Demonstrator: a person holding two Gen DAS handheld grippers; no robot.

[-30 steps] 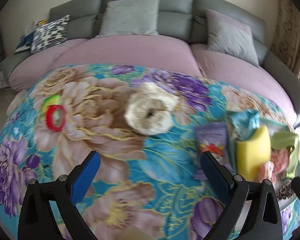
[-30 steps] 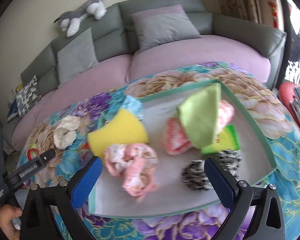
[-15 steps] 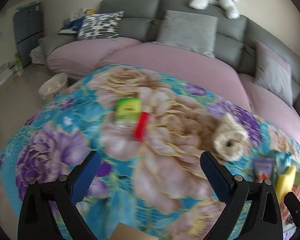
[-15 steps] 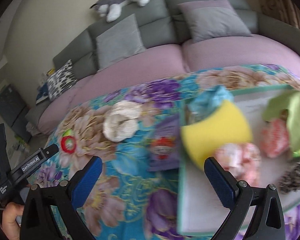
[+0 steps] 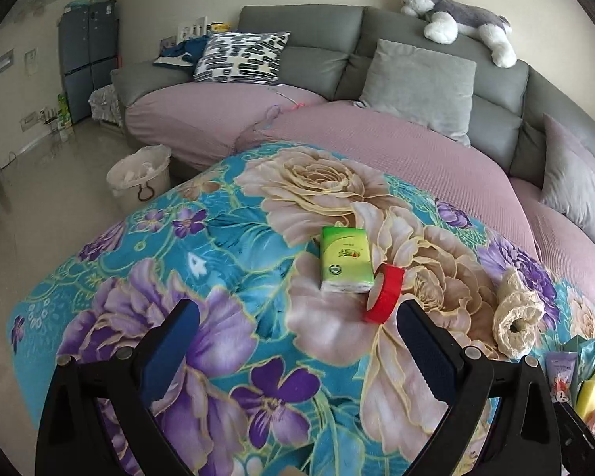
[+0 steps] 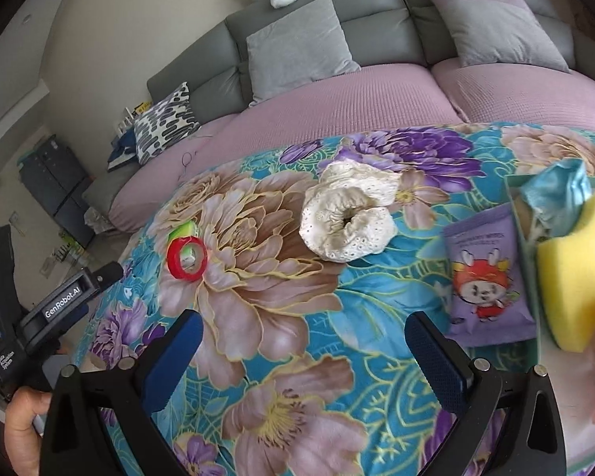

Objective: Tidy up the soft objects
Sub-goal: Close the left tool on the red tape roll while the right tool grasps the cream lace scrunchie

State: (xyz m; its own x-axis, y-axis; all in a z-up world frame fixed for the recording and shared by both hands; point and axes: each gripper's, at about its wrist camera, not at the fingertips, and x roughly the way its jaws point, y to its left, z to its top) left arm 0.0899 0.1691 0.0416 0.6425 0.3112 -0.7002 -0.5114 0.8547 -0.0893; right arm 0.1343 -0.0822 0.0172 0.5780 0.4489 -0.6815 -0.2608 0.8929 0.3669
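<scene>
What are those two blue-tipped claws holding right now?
Nothing. The left gripper and the right gripper are both open and empty above the floral blanket.

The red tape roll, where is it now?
In the left wrist view, the red tape roll leans against the green tissue pack, left of the cream cloth.

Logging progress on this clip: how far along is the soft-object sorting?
Partly done: the tray already holds a yellow sponge and a teal cloth. Both tools, left and right, are open and empty. The cream lace cloth remains on the floral blanket.
</scene>
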